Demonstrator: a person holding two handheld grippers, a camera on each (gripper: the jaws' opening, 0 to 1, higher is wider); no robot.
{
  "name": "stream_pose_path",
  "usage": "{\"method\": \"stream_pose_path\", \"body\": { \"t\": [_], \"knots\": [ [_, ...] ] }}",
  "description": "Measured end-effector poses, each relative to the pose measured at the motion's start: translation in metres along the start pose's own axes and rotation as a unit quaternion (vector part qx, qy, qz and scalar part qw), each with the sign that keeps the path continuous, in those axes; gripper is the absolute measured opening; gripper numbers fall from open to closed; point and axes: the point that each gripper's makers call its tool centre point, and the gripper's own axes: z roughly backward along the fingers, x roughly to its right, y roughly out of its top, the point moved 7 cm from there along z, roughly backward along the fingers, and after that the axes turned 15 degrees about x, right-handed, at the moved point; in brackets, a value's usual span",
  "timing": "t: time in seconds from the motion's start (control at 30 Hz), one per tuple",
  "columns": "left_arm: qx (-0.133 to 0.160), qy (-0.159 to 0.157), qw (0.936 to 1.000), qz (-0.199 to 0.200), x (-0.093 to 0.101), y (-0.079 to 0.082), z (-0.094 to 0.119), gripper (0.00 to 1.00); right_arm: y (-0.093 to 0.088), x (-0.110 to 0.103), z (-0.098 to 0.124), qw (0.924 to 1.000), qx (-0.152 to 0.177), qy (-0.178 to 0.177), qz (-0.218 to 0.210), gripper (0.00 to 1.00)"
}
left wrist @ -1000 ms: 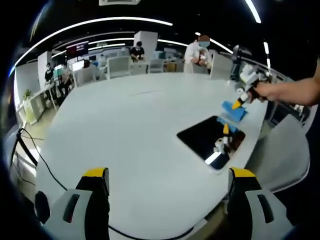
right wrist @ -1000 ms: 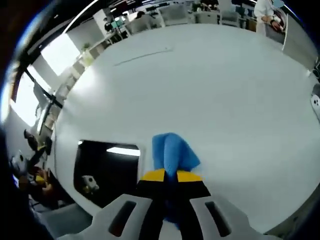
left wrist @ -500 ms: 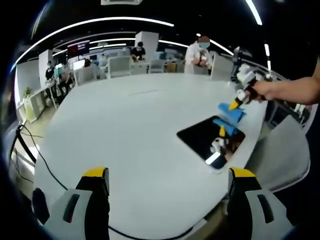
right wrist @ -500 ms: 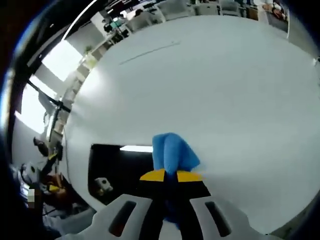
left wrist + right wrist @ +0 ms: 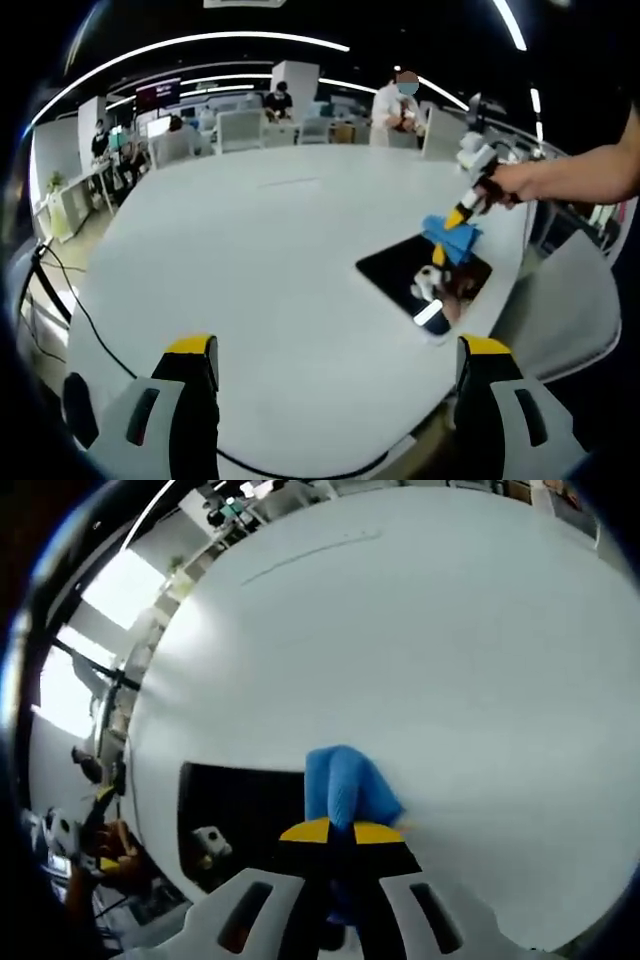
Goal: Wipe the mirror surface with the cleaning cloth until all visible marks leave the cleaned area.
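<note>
Left hand-held gripper [image 5: 335, 400]: at 6 o'clock in the left gripper view, its two yellow-tipped jaws stand wide apart with nothing between them, above the near edge of the bench.
Right hand-held gripper [image 5: 331, 832]: at 6 o'clock in the right gripper view, jaws together and clamped on the cleaning cloth; in the left gripper view it shows at 2 o'clock [image 5: 462, 212], held by a person's hand [image 5: 512, 182].
Cleaning cloth [image 5: 345, 788]: blue, bunched, sticking out past the yellow jaw tips; its left part lies over the right edge of the mirror, the rest over the bench. In the left gripper view [image 5: 449, 236] it sits at the far edge of the mirror.
Mirror [image 5: 245, 815]: dark flat rectangle lying on the bench at 8 o'clock of the right gripper view; in the left gripper view [image 5: 400, 272] it lies at 3 o'clock near the bench's right edge, reflecting the gripper and a bright light strip.
Bench [image 5: 250, 260]: large white oval top.
Cable [image 5: 75, 315]: black, running along the bench's left edge at 8 o'clock.
Background: people [image 5: 398, 100] and chairs [image 5: 235, 130] at 12 o'clock beyond the bench.
</note>
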Motion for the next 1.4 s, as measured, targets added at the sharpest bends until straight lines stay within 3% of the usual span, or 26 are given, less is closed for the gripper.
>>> {"method": "stream_pose_path", "body": {
  "t": [0.77, 1.4],
  "knots": [
    [-0.003, -0.007, 1.0, 0.001, 0.001, -0.005, -0.002, 0.99, 0.001, -0.031, -0.013, 0.9996, -0.021, 0.021, 0.006, 0.0],
    [-0.007, -0.011, 0.9999, 0.001, -0.003, -0.007, -0.003, 0.99, 0.001, -0.071, -0.029, 0.9982, -0.036, 0.046, 0.014, 0.0]
  ]
}}
